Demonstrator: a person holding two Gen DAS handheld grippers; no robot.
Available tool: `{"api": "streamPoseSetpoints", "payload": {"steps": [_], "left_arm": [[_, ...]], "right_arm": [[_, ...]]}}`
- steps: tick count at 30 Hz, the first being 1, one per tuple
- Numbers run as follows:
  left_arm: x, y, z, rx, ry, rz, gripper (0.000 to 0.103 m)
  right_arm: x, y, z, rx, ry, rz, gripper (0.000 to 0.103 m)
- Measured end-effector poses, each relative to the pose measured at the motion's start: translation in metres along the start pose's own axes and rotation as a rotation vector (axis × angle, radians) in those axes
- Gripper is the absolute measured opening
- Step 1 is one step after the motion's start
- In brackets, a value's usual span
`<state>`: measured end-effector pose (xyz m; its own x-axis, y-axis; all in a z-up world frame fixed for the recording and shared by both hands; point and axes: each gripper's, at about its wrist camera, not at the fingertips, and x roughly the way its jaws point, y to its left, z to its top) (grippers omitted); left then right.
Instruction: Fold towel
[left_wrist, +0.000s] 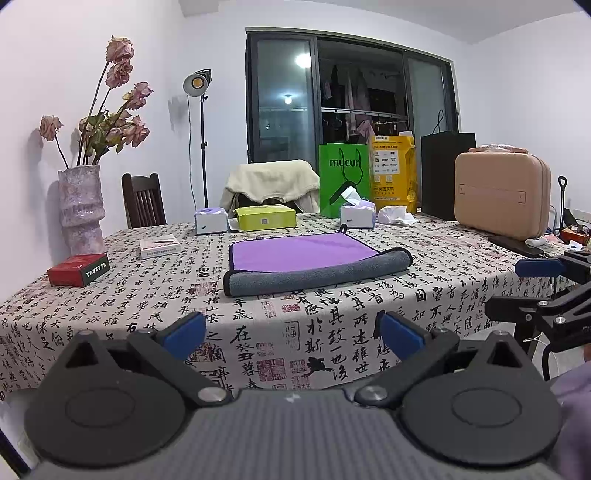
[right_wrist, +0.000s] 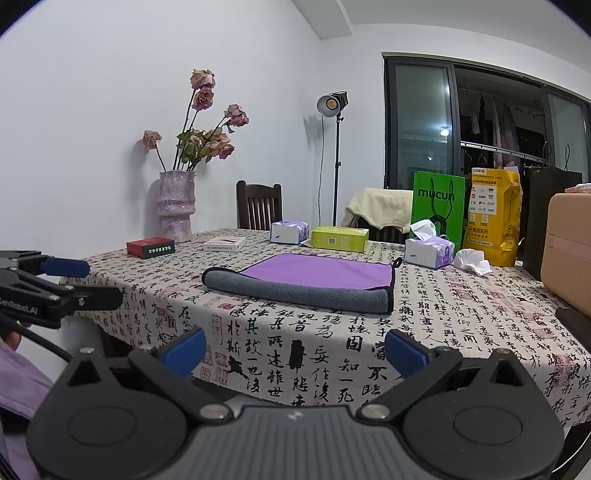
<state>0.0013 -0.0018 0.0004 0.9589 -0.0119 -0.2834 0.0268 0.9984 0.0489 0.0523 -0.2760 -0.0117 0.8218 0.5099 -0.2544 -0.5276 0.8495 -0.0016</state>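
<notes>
A towel, purple on top and grey underneath with a black hem, lies on the table (left_wrist: 317, 258) (right_wrist: 306, 277). Its near edge is folded over, showing a grey band. My left gripper (left_wrist: 291, 334) is open and empty, held off the table's front edge, short of the towel. My right gripper (right_wrist: 295, 350) is open and empty too, also in front of the table. The right gripper shows at the right edge of the left wrist view (left_wrist: 543, 291); the left gripper shows at the left edge of the right wrist view (right_wrist: 62, 284).
The table (left_wrist: 424, 295) has a calligraphy-print cloth. On it are a red box (left_wrist: 78, 274), a white box (left_wrist: 160, 245), a vase of dried flowers (left_wrist: 81, 206), tissue boxes (left_wrist: 210, 220), a yellow-green box (left_wrist: 265, 217), bags (left_wrist: 343, 177) and a beige case (left_wrist: 500, 194).
</notes>
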Motion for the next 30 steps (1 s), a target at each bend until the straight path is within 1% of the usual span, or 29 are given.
{"api": "streamPoseSetpoints", "payload": {"steps": [30], "left_arm": [[0.0005,-0.0010,-0.0004,0.001,0.001,0.000,0.103]], "right_arm": [[0.0024,0.0008,-0.0014,-0.003,0.015,0.001,0.103]]}}
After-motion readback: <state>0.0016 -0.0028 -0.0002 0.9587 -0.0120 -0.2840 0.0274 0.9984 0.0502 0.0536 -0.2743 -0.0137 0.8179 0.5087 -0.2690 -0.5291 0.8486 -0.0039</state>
